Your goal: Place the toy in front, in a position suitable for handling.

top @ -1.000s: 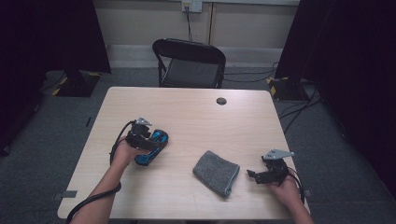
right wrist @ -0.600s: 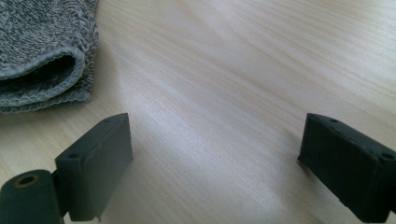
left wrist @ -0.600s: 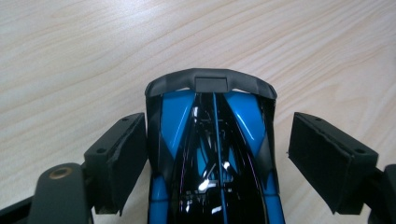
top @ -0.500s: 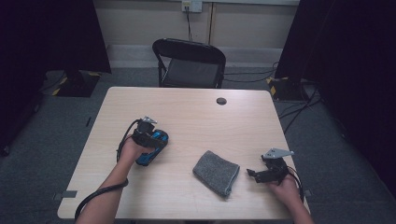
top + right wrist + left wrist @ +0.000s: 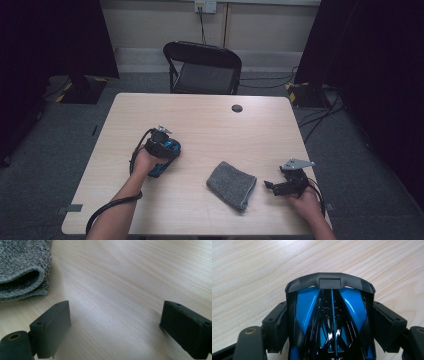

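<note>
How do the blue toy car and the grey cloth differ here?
The blue toy car is glossy and hard, sitting between the left gripper fingers; the grey cloth is soft, knitted and folded, lying free beside the open right gripper. Both rest on the wooden table.

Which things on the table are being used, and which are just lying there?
In use:
- blue and black toy car, between the left gripper jaws
- grey cloth, near the open right gripper

Just lying about:
- black folding chair
- small black disc
</note>
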Tool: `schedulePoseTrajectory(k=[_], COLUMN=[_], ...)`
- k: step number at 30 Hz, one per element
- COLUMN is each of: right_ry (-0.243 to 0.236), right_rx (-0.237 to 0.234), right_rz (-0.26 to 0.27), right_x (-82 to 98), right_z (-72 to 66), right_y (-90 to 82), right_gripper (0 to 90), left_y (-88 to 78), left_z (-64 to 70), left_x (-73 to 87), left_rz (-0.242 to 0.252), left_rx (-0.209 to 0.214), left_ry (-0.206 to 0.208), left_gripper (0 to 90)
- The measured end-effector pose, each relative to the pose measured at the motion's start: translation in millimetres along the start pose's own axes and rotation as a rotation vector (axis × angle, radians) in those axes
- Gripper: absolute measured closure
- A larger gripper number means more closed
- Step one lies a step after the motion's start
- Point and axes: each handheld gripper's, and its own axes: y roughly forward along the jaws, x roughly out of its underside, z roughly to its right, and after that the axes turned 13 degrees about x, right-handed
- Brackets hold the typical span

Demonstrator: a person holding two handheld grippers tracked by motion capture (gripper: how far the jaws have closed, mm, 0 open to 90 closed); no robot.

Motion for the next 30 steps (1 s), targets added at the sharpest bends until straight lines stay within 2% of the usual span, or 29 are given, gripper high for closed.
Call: schedulePoseTrajectory(k=[2, 6, 12, 13, 18, 24, 25, 30], right_ry=[0.001, 0.002, 0.004, 0.005, 0.006, 0.006, 0.006, 0.005], right_rx=[0.002, 0.003, 0.007, 0.006, 0.006, 0.006, 0.006, 0.007], right_rz=[-0.002, -0.002, -0.002, -0.002, -0.002, -0.002, -0.002, -0.002], right_x=[0.0, 0.1, 0.3, 0.3, 0.3, 0.3, 0.3, 0.3], right_z=[-0.1, -0.2, -0.5, -0.6, -0.6, -0.6, -0.6, -0.5], right_y=[-0.3, -0.3, -0.5, -0.5, -0.5, -0.5, -0.5, -0.5], right_gripper=[8.8, 8.8, 8.8, 8.8, 8.8, 8.8, 8.8, 8.8], left_y=[-0.1, -1.3, -9.7, -14.6, -20.7, -30.5, -32.8, -32.0], left_z=[0.5, 2.7, 2.8, 2.2, 5.2, 13.1, 15.6, 22.0], left_x=[-0.1, -1.2, -1.6, -2.6, -5.2, -13.3, -17.2, -25.6], left_rz=[-0.001, -0.012, 0.013, 0.022, 0.023, 0.041, 0.046, 0.046], left_rx=[-0.002, -0.021, -0.01, 0.012, 0.012, 0.034, 0.04, 0.052], left_ry=[-0.003, -0.043, -0.066, -0.081, -0.074, -0.058, -0.042, -0.019], left_gripper=[25.3, 25.5, 25.7, 25.7, 25.7, 25.7, 25.7, 25.7])
